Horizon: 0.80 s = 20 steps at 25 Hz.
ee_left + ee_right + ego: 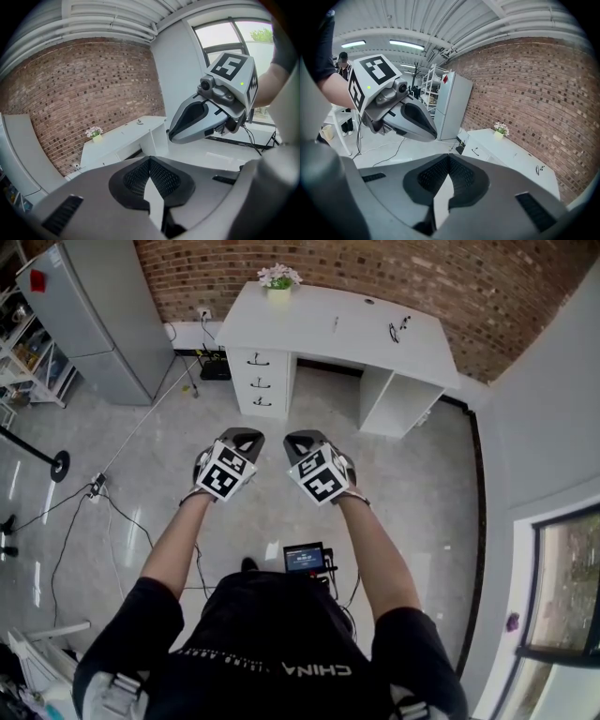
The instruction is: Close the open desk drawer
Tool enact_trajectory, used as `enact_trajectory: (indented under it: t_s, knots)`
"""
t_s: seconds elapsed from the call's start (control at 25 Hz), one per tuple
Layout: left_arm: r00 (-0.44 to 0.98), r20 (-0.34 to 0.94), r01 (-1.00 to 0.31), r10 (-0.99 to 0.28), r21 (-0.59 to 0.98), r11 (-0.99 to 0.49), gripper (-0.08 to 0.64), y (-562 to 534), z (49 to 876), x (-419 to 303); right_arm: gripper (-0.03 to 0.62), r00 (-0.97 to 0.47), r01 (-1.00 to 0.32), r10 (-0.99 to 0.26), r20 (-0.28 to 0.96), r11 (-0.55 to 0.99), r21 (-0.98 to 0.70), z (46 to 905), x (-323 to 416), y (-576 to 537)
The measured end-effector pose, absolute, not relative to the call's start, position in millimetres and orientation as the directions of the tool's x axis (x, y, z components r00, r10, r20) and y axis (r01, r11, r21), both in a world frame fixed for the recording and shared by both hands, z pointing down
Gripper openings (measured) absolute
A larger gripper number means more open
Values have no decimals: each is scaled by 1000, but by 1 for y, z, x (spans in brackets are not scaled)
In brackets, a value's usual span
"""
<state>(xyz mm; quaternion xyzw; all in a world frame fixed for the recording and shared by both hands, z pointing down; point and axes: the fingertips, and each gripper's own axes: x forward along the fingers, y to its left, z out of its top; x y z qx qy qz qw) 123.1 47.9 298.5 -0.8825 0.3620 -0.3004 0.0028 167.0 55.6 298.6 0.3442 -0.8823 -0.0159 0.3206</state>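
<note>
A white desk (337, 320) stands against the brick wall, far ahead of me. Its left side holds a stack of three drawers (260, 381) with dark handles; from this distance I cannot tell which one stands open. Both grippers hang side by side over the floor, well short of the desk. My left gripper (246, 435) (150, 159) is shut with nothing between its pads. The right gripper (298, 439) (449, 157) is likewise shut and empty. Each one shows in the other's view, apart from it.
A small flower pot (278, 279) and a pair of glasses (398, 329) lie on the desktop. A tall grey cabinet (94, 324) stands at the left. Cables (103, 502) trail over the shiny floor at the left. A wall with a window (562, 587) runs along the right.
</note>
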Motion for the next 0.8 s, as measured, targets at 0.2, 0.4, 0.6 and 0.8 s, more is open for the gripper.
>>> enact_trajectory:
  t_s: [0.2, 0.4, 0.6, 0.8]
  knots:
    - [588, 517, -624, -622, -198, -756, 12, 53, 292, 130, 15, -557, -597, -619, 553, 762, 251, 299, 173, 58]
    - [591, 534, -605, -605, -204, -770, 12, 55, 295, 136, 15, -560, -595, -614, 556, 765, 247, 297, 176, 58]
    - [583, 536, -605, -611, -215, -767, 12, 54, 294, 135, 15, -557, -599, -614, 559, 763, 243, 296, 179, 58]
    - [584, 540, -604, -606, -210, -769, 12, 59, 297, 136, 15, -551, -606, -615, 564, 759, 235, 298, 184, 62]
